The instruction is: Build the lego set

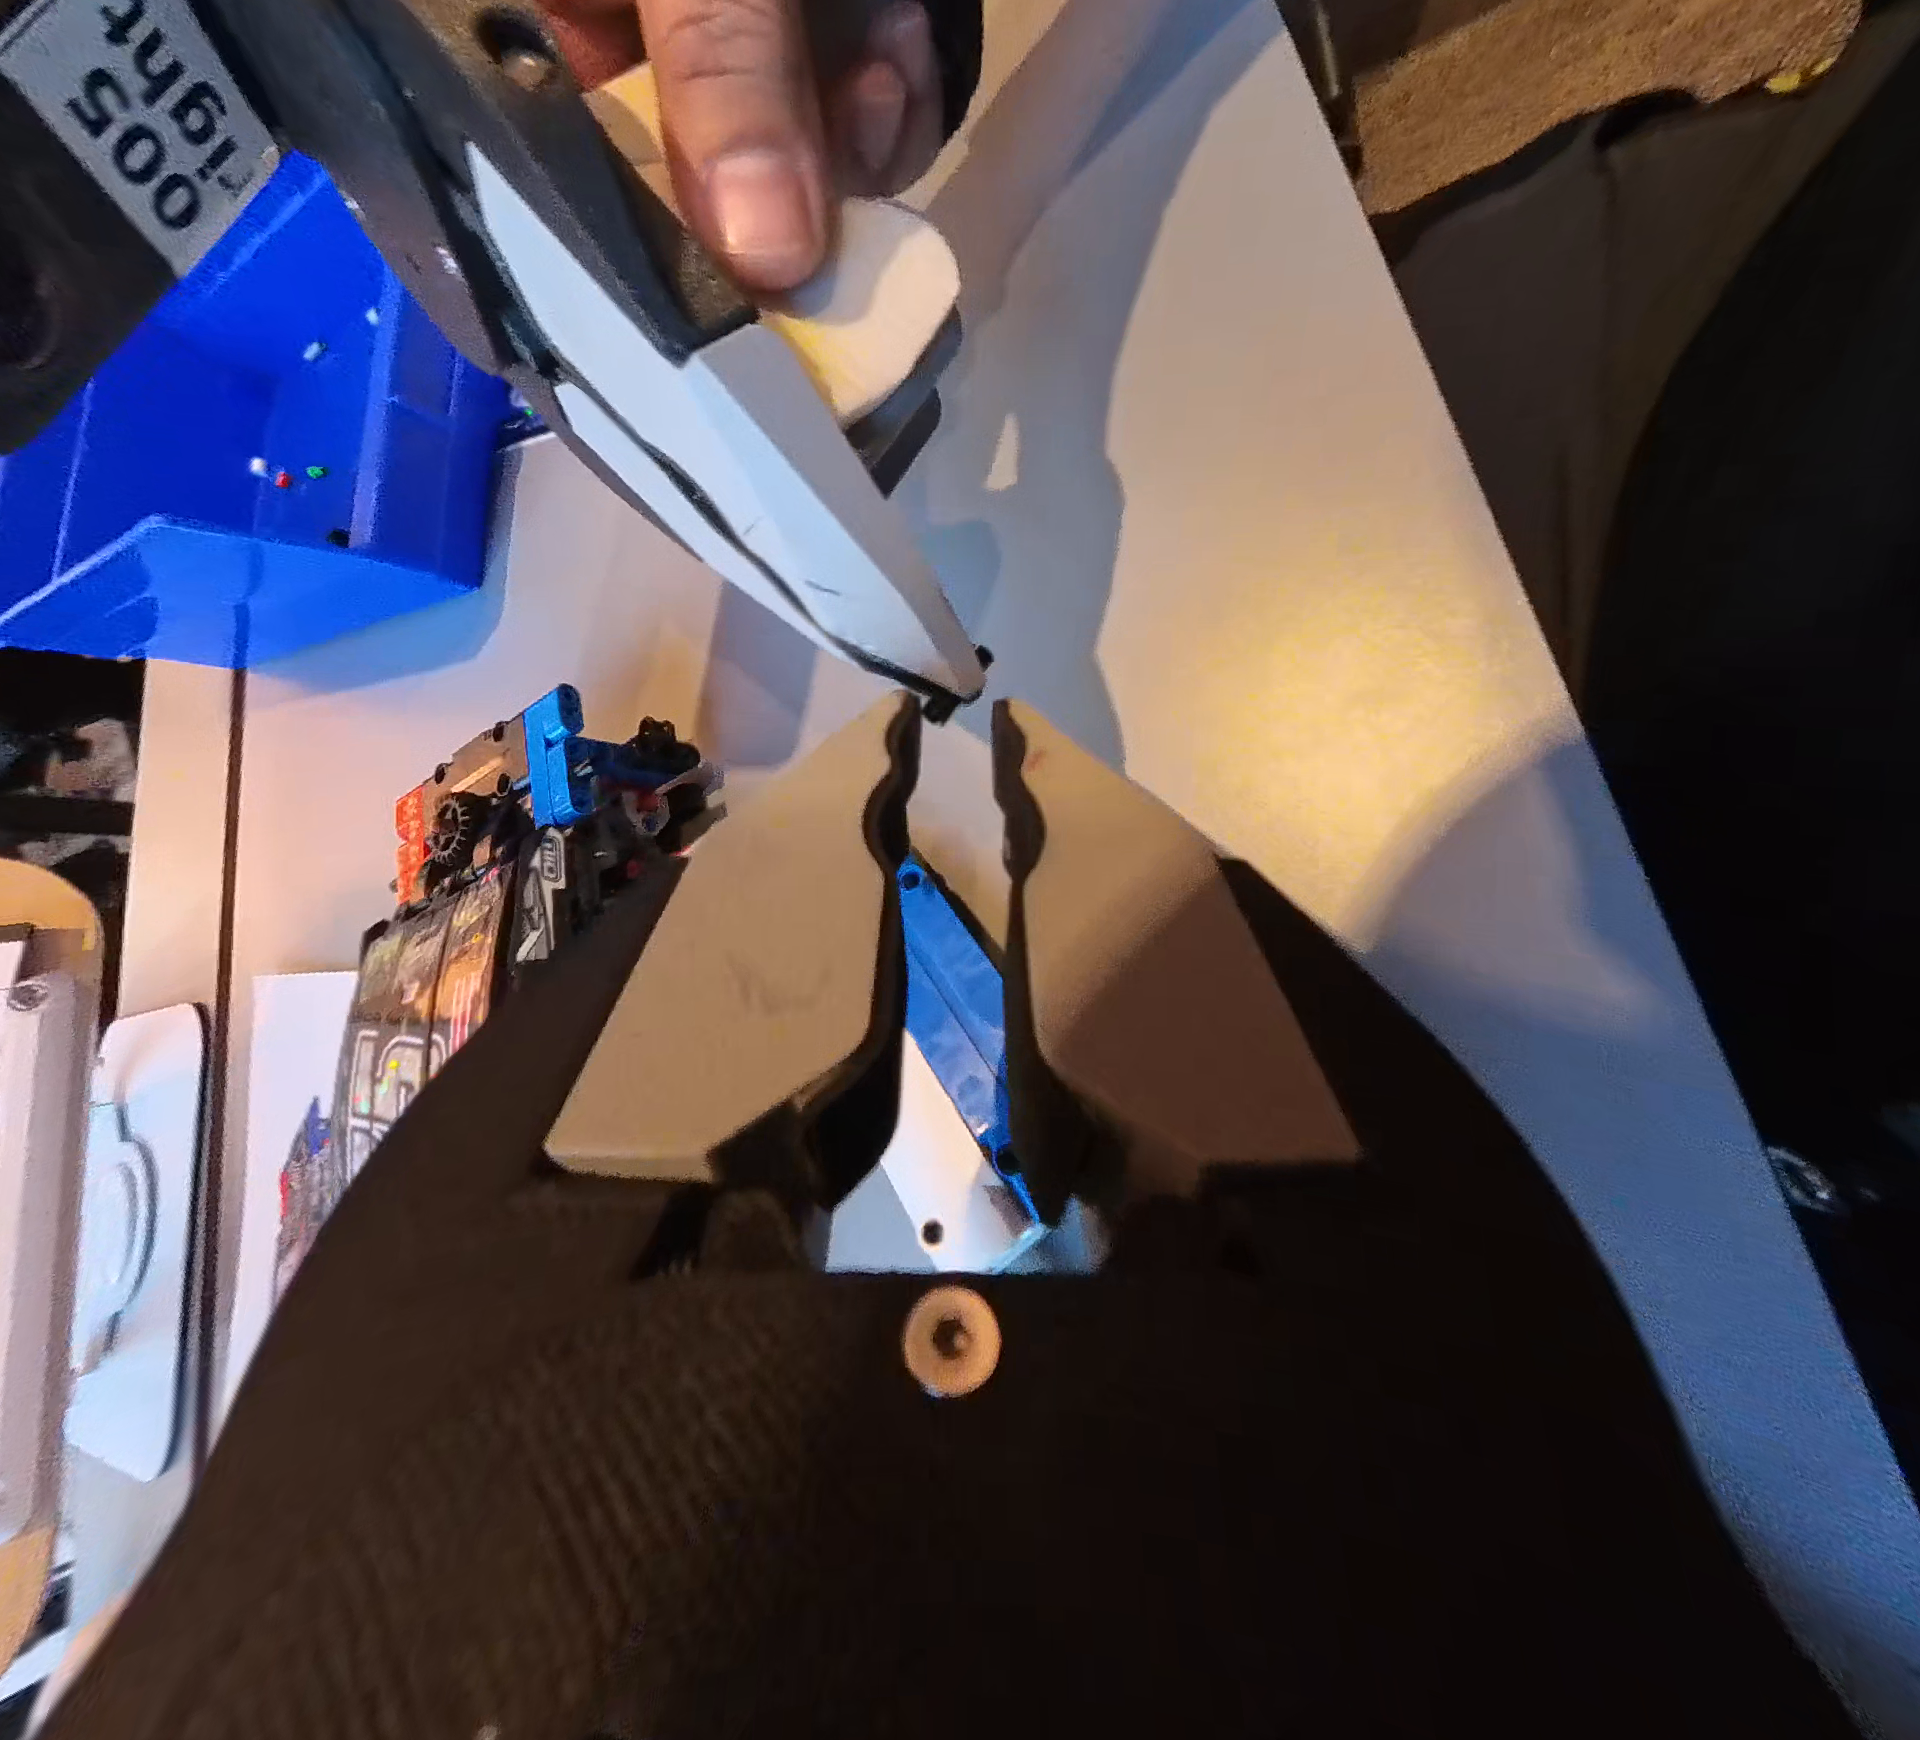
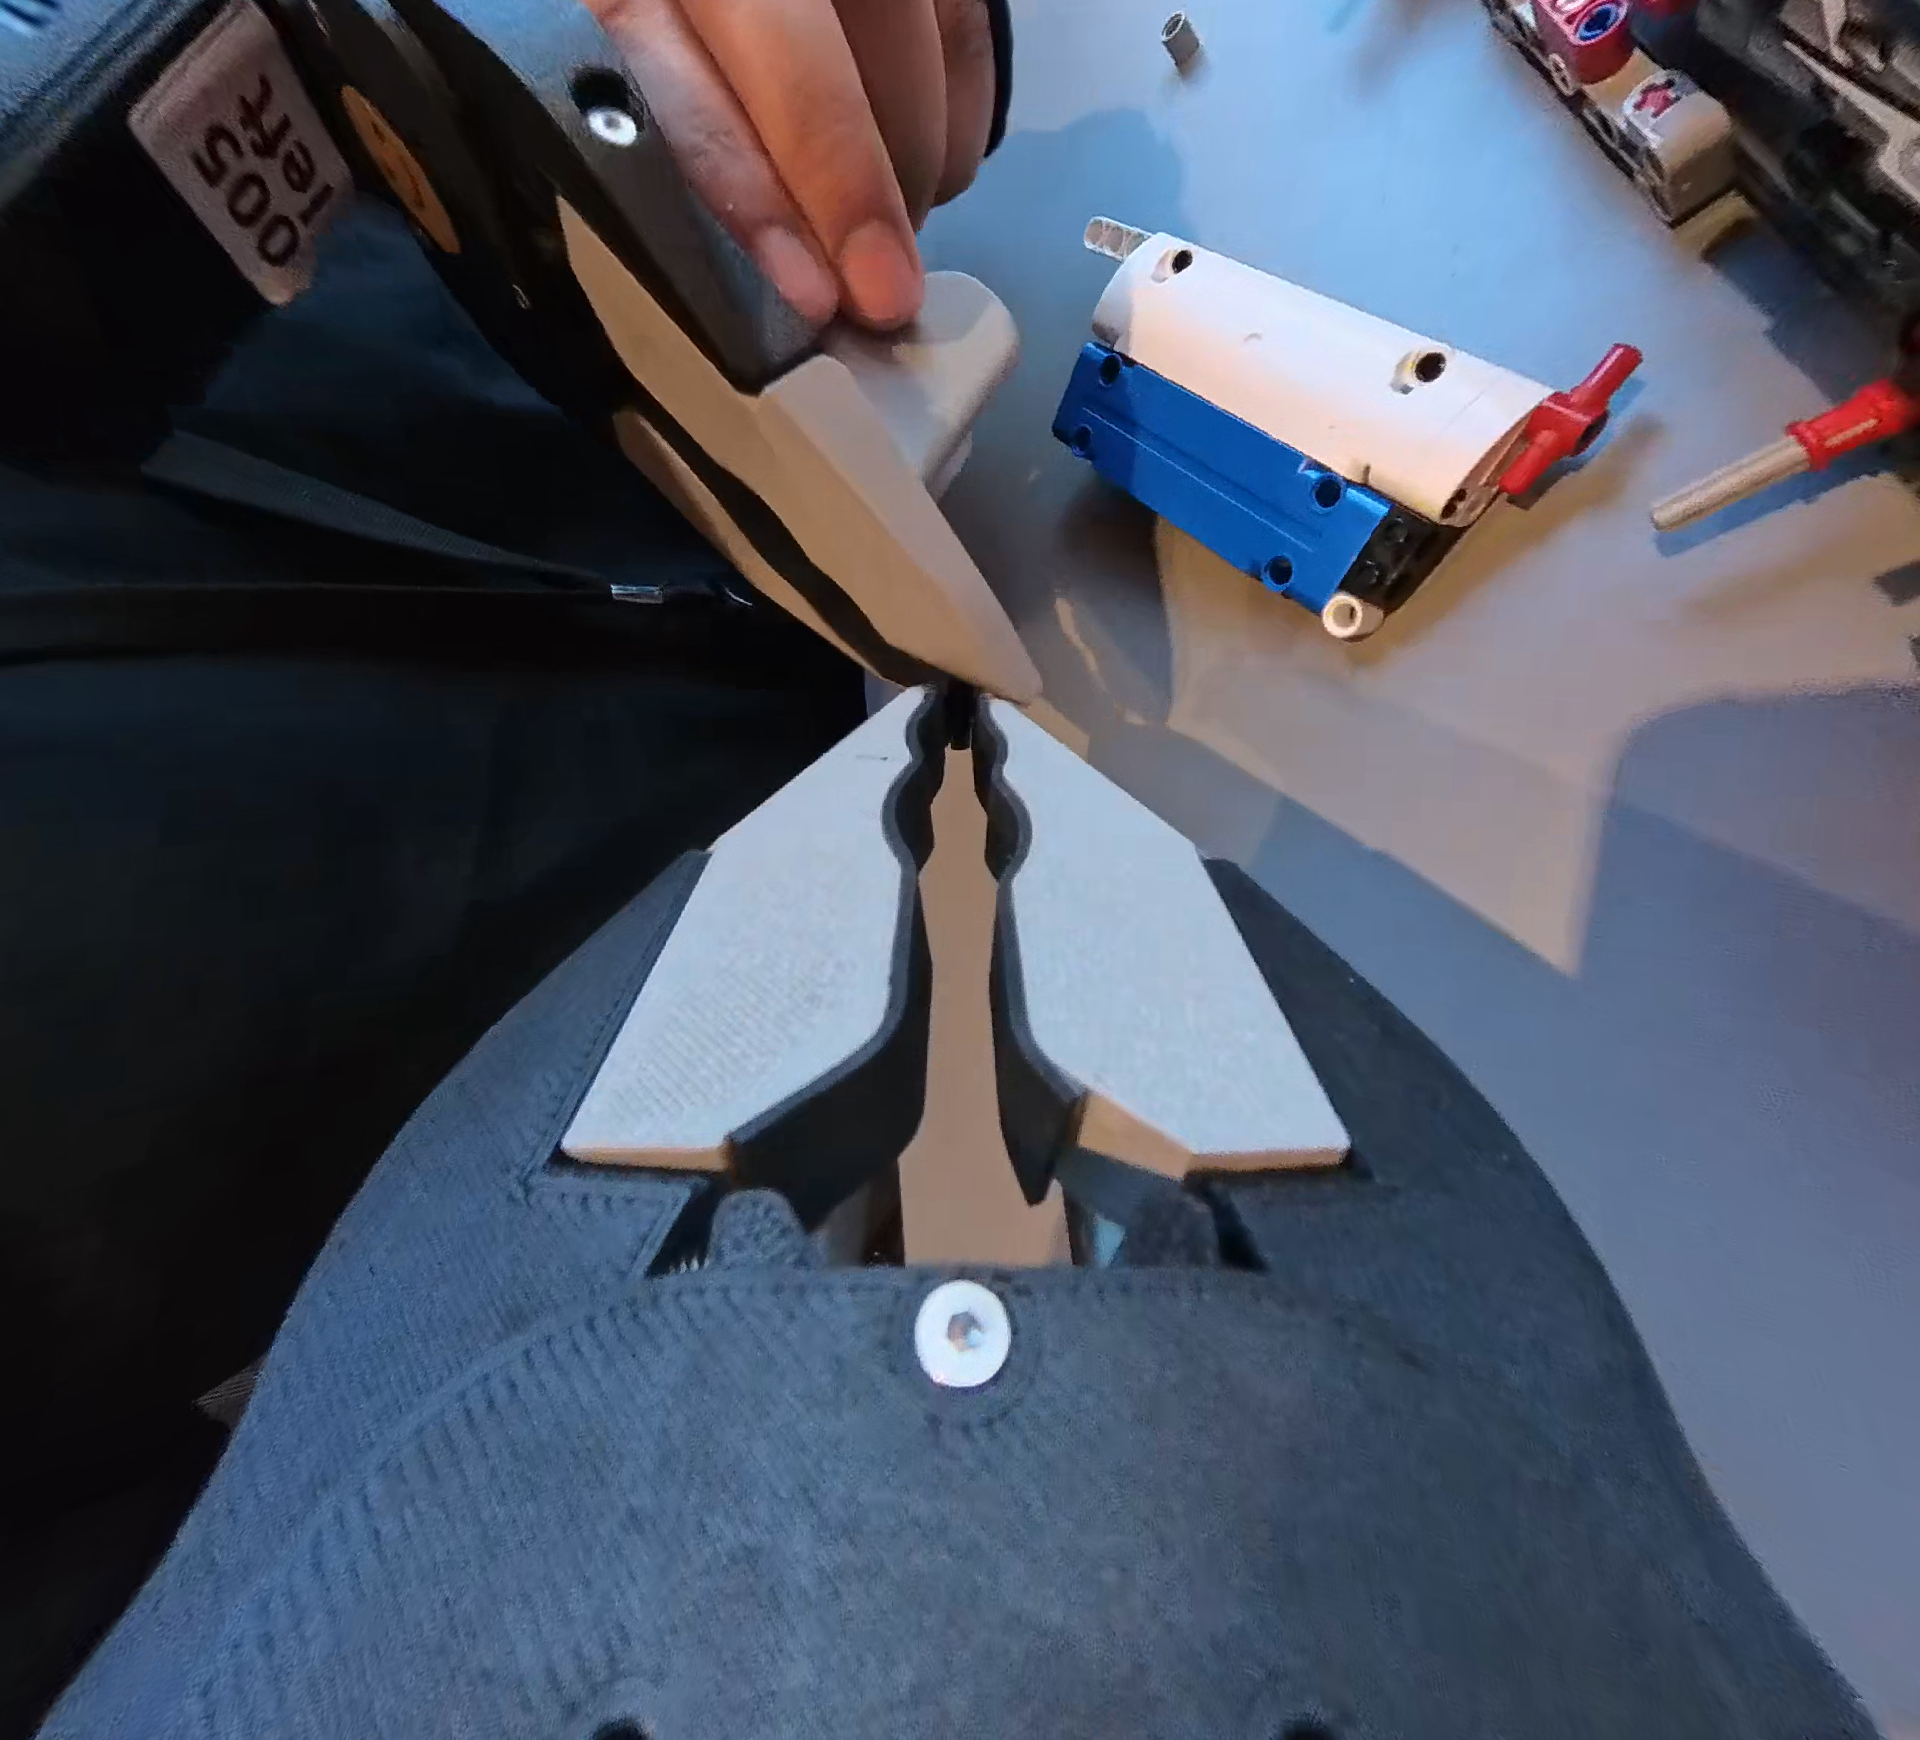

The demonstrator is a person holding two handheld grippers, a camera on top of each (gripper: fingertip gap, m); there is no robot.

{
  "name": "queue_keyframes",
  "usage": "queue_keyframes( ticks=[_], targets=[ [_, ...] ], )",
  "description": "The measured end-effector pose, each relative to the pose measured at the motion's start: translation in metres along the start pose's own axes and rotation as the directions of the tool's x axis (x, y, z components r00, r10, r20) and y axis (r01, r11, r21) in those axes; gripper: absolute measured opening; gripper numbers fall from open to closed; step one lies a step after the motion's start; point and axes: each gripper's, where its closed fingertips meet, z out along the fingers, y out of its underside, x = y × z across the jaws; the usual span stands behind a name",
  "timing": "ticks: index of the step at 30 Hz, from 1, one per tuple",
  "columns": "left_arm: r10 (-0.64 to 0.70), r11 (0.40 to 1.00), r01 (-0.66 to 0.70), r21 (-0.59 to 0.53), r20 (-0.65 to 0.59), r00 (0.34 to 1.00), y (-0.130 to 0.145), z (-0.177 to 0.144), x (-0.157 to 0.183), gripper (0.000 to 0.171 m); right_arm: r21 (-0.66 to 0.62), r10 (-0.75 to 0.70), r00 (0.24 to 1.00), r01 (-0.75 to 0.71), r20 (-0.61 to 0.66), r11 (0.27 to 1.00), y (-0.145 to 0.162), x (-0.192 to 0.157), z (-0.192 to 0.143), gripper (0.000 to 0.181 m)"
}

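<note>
My right gripper [image 2: 956, 734] is shut on a small black pin [image 2: 957, 716] at its fingertips. In the left wrist view the right gripper [image 1: 961, 672] comes down from the upper left, with the black pin [image 1: 943, 706] sticking out of its tip. My left gripper [image 1: 954, 716] is open, its jaws a narrow gap apart, and its tips sit just under the pin. In the right wrist view the left gripper [image 2: 1003, 688] meets my tips from the upper left. A blue and white subassembly [image 2: 1278, 433] with a red connector lies on the grey table [image 2: 1351, 807]; it also shows in the left wrist view [image 1: 951, 963].
A partly built model [image 1: 499, 859] lies left of the left gripper, with a blue bin [image 1: 260, 464] behind it. In the right wrist view the model [image 2: 1714, 49] is at the upper right, with a red-and-grey axle [image 2: 1766, 464] and a small grey bush [image 2: 1181, 38] nearby.
</note>
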Motion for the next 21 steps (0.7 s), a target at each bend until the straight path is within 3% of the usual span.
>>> queue_keyframes(
  ticks=[9,14,16,21],
  targets=[
    [0.101,0.994,-0.098,-0.048,0.079,0.992,0.011,0.006,0.005,0.003,-0.028,0.033,0.999,-0.033,-0.024,0.999,0.005,0.007,0.005,0.002],
    [0.074,0.995,-0.067,-0.073,0.098,0.992,0.016,0.01,0.007,0.011,-0.007,0.065,0.997,-0.065,-0.045,0.998,0.004,0.014,0.005,0.002],
    [0.065,0.995,-0.056,-0.079,0.123,0.99,0.018,0.01,0.003,0.002,-0.002,0.07,0.996,-0.07,-0.051,0.998,0.003,0.016,0.005,0.002],
    [-0.045,0.995,0.061,-0.083,0.183,0.982,0.021,0.009,-0.008,0.001,0.063,0.062,0.992,-0.056,-0.107,0.996,-0.007,0.022,-0.001,0.002]
  ],
)
